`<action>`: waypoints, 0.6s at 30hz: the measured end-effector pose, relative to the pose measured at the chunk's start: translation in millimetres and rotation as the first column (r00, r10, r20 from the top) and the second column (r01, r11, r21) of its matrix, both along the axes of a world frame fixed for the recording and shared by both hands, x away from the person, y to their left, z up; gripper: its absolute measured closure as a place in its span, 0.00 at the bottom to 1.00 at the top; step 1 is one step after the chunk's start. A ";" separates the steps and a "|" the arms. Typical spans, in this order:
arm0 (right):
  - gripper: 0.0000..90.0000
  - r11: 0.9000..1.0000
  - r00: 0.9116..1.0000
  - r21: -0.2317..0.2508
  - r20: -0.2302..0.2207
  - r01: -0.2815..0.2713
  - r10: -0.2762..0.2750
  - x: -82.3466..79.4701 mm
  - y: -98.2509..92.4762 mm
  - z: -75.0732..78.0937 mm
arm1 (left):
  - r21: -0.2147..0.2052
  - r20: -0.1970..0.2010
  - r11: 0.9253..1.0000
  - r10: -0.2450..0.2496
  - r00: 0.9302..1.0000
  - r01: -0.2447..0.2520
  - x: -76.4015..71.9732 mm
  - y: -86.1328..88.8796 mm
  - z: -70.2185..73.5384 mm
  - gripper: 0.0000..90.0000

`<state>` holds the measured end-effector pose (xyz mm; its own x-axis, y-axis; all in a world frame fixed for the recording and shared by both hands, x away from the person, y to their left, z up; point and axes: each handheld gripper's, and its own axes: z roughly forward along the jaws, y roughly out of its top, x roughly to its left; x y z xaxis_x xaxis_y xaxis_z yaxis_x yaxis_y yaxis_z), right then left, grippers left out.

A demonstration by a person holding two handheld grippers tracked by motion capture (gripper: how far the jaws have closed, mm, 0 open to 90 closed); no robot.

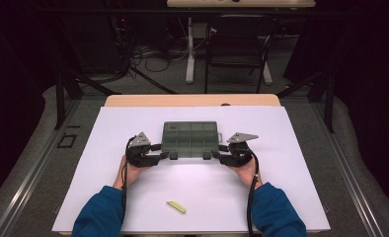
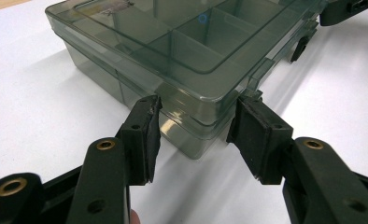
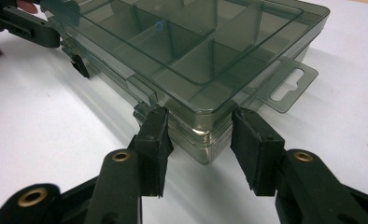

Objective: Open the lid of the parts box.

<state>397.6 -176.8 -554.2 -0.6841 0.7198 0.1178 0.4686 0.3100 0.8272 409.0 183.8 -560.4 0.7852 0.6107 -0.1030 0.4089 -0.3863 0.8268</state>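
Note:
A smoky see-through compartment box [image 1: 189, 138] lies with its lid down in the middle of the white table top. Its dividers show through the lid [image 2: 182, 37] [image 3: 187, 42]. My left gripper [image 1: 162, 151] straddles the box's near left corner, one pad on each wall of that corner [image 2: 198, 133]. My right gripper [image 1: 221, 152] clasps the near right corner the same way [image 3: 201, 137], beside the hang tab [image 3: 289, 84]. Two dark latches [image 1: 173, 156] sit on the front wall between the grippers. Both hands rest low on the table.
A small yellow stick-like object [image 1: 175, 207] lies on the white sheet [image 1: 281, 197] near the front edge, between the blue sleeves. Beyond the table's far wooden edge [image 1: 192, 100] stand a dark chair and cables on the floor.

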 end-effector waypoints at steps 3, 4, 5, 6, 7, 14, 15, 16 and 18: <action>0.63 1.000 1.000 -0.001 0.002 -0.004 0.004 0.4 -0.6 -0.4 | 0.003 0.003 1.000 -0.012 1.000 0.012 -0.5 0.3 0.9 0.55; 0.63 1.000 1.000 -0.001 0.002 -0.004 0.004 0.5 -0.7 -0.4 | -0.001 0.004 1.000 -0.015 1.000 0.015 -0.9 0.4 1.5 0.53; 0.63 1.000 1.000 -0.002 0.003 -0.004 0.004 0.5 -0.5 -0.3 | 0.005 0.009 1.000 -0.009 1.000 0.009 -1.4 -0.1 2.3 0.50; 0.63 1.000 1.000 -0.001 0.005 -0.003 0.003 0.5 -0.3 -0.2 | 0.009 0.010 1.000 -0.006 1.000 0.006 -1.8 -0.8 2.6 0.47; 0.63 1.000 1.000 -0.003 0.007 -0.004 0.004 0.5 -0.2 -0.2 | 0.018 0.015 1.000 -0.003 1.000 0.003 -2.0 -1.4 3.0 0.44; 0.64 1.000 1.000 -0.004 0.021 -0.009 0.009 -1.2 0.1 2.8 | 0.051 0.043 0.998 0.023 0.999 -0.025 -4.0 -5.7 5.7 0.26; 0.65 1.000 1.000 -0.006 0.021 -0.008 0.009 -1.5 -0.1 3.4 | 0.054 0.044 0.998 0.024 0.999 -0.026 -4.3 -6.0 6.0 0.23; 0.66 1.000 1.000 -0.004 0.020 -0.008 0.008 -1.7 -0.3 3.6 | 0.053 0.046 0.998 0.030 0.999 -0.032 -4.7 -6.5 6.3 0.19; 0.67 1.000 1.000 -0.005 0.028 -0.008 0.008 -1.6 -1.0 3.9 | 0.057 0.060 0.998 0.037 0.998 -0.040 -5.3 -6.7 7.3 0.17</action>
<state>396.0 -177.7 -550.3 -0.6925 0.7151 0.0951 0.4430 0.3174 0.8385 403.8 177.1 -553.1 0.7647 0.6441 -0.0202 0.3753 -0.4197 0.8264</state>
